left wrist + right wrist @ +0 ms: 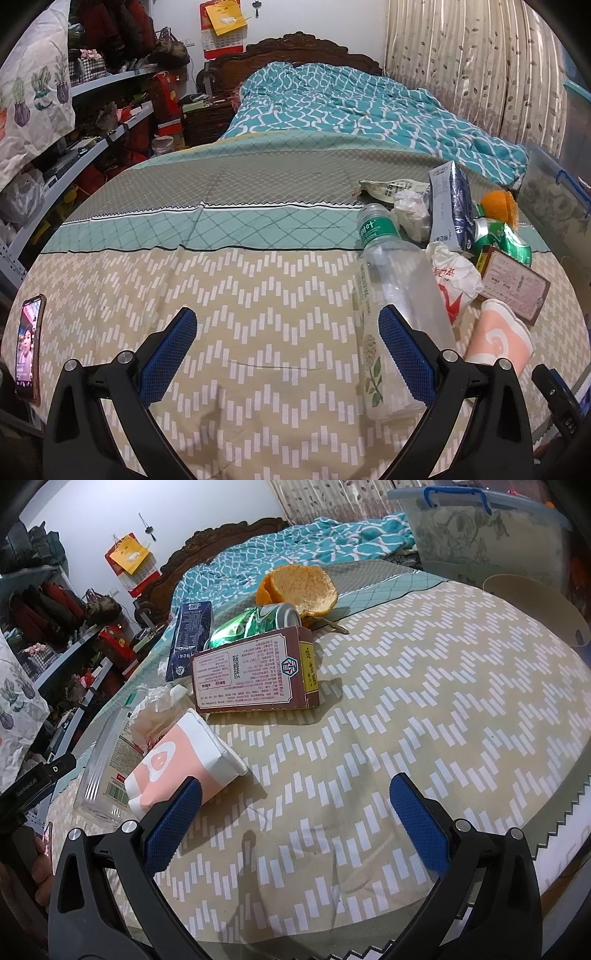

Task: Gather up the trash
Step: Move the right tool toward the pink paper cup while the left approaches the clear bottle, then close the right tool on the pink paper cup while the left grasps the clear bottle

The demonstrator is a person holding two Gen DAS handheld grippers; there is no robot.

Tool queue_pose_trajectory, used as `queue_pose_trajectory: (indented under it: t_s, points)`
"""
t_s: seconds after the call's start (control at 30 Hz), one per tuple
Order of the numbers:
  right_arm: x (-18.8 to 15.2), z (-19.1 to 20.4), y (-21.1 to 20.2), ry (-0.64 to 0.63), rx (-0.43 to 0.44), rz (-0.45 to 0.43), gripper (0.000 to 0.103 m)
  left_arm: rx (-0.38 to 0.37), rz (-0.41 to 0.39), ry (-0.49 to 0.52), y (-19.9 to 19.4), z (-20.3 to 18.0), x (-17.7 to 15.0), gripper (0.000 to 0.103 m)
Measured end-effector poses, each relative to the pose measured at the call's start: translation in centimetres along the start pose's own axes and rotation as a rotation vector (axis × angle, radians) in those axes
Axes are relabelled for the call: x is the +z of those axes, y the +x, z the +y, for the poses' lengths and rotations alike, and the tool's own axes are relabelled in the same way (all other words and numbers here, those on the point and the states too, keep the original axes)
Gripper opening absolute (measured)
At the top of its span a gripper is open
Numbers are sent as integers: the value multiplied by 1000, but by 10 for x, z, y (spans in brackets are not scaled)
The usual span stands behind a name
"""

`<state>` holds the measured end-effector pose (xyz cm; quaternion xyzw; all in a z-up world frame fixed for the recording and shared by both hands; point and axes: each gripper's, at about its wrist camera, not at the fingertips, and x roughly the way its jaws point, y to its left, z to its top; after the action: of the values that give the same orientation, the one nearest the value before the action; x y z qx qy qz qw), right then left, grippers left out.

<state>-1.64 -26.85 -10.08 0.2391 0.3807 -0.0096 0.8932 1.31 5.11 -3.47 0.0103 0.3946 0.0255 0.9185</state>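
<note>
Trash lies in a pile on the bed. A clear plastic bottle (391, 295) with a green label lies just beyond my left gripper (288, 332), whose right finger overlaps it; the gripper is open and empty. Around it are crumpled tissue (412, 214), a blue carton (452, 206), a crushed green can (502, 236), a brown box (513, 288), a pink cup (498, 339) and orange peel (498, 205). My right gripper (295, 801) is open and empty, its left finger beside the pink cup (177, 760). The brown box (255, 672), green can (251, 624) and orange peel (303, 587) lie farther off.
A phone (27, 347) with a lit screen lies at the bed's left edge. A teal quilt (332, 107) covers the far bed. Cluttered shelves (92, 122) stand on the left. A clear storage bin (480, 535) and a beige bin rim (539, 602) sit at the right.
</note>
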Motion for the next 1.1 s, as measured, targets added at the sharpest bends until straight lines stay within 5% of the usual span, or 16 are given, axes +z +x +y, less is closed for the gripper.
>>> queue_pose_trajectory:
  t_s: [0.5,0.7,0.83,1.1]
  points:
    - [2,-1,2,-2,-1,6,100,-10,18,-56,5,18,2,94]
    - [9,-2,6,-9,102,45,100,-40,45,-104,12,38,7,94]
    - [16,5,13,-31,161,73,100,-133,69,-179,16,53,16,94]
    - [25,7,34,-47,181,130,100,-184,99,-70,30,16,31,94]
